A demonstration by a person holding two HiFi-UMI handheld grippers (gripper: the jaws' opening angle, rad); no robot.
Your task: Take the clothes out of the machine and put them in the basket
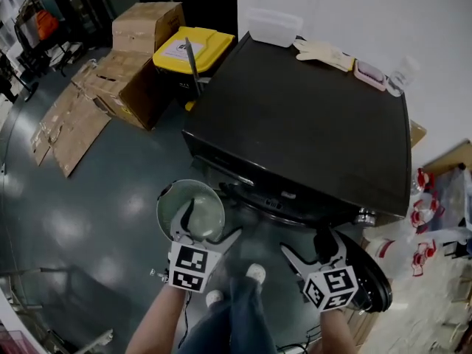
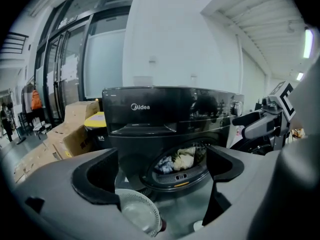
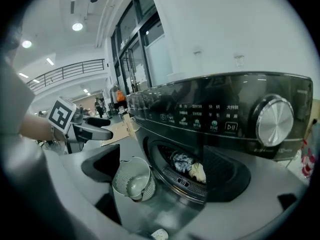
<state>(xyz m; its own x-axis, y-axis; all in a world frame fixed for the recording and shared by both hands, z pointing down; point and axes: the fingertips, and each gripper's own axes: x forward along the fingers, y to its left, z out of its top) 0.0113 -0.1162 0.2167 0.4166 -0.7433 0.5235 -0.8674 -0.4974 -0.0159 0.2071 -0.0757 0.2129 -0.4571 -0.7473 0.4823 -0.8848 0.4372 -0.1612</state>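
The black front-loading washing machine point(image 1: 310, 124) stands ahead with its round door point(image 1: 372, 275) swung open to the right. Inside the drum lie crumpled clothes point(image 2: 181, 159), blue-white and cream, also visible as clothes point(image 3: 190, 167) in the right gripper view. A pale round perforated basket point(image 1: 190, 211) stands on the floor left of the opening. My left gripper point(image 1: 212, 224) hovers open over the basket's near rim, empty. My right gripper point(image 1: 304, 242) is open and empty too, level with the drum's mouth, a short way in front of it.
Cardboard boxes point(image 1: 136, 65) and a yellow-lidded bin point(image 1: 193, 50) stand left of the machine. On its top lie a clear tub point(image 1: 273, 26), a glove point(image 1: 324, 52) and a pink item point(image 1: 370, 74). Red-and-white bags point(image 1: 435, 205) sit at the right. The person's shoes point(image 1: 254, 273) are below.
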